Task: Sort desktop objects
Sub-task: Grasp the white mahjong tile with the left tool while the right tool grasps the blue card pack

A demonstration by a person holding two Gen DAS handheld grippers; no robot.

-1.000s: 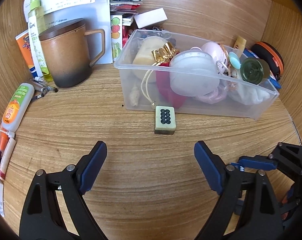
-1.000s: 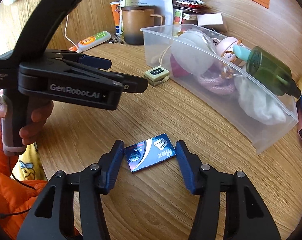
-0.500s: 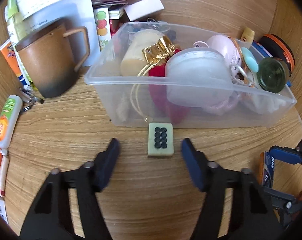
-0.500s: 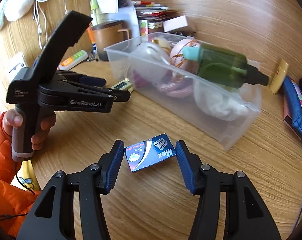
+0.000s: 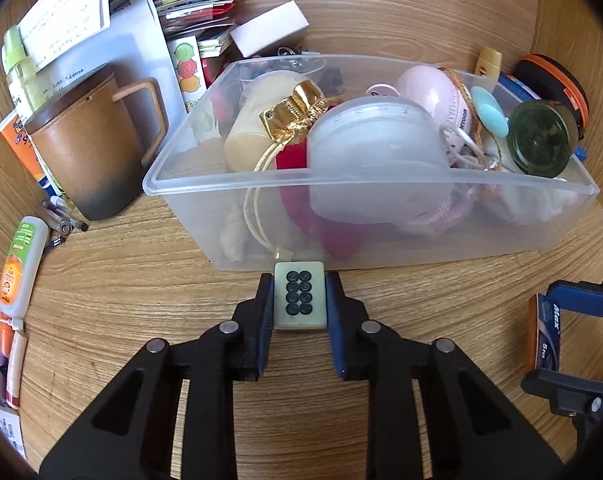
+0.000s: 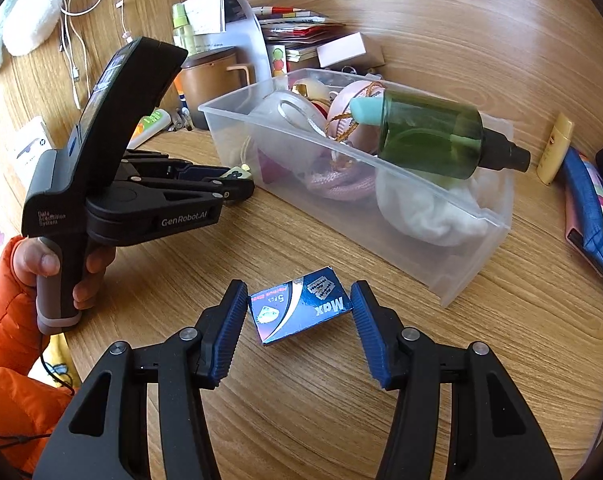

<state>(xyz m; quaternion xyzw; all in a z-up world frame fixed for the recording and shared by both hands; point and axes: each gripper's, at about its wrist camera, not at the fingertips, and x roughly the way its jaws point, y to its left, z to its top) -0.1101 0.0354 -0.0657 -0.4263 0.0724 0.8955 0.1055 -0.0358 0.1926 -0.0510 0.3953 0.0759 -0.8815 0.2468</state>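
Note:
A pale green mahjong tile [image 5: 299, 304] with black dots lies on the wooden desk against the front wall of a clear plastic bin [image 5: 229, 184]. My left gripper [image 5: 299, 284] straddles the tile; its jaws are closing and both blue pads press the tile's sides. The right wrist view shows the same gripper [image 6: 237, 184] and the tile [image 6: 235, 174] at its tips. My right gripper [image 6: 299, 300] is shut on a small blue "Max" box [image 6: 301, 308], one pad at each end. From the left wrist, that box [image 5: 543, 332] appears edge-on at the right.
The bin [image 6: 461, 248] holds a green bottle [image 6: 429, 136], a white jar, a pink case and cloth. A brown mug [image 5: 89, 148], a tube [image 5: 21, 264] and stacked papers stand left and behind. A pencil case [image 6: 589, 208] lies far right. A hand in an orange sleeve [image 6: 5, 320] holds the left gripper.
My left gripper went forward to the tile and its wide-open fingers came together on the tile's sides. The right gripper kept the blue box between its pads while it rolled and shifted.

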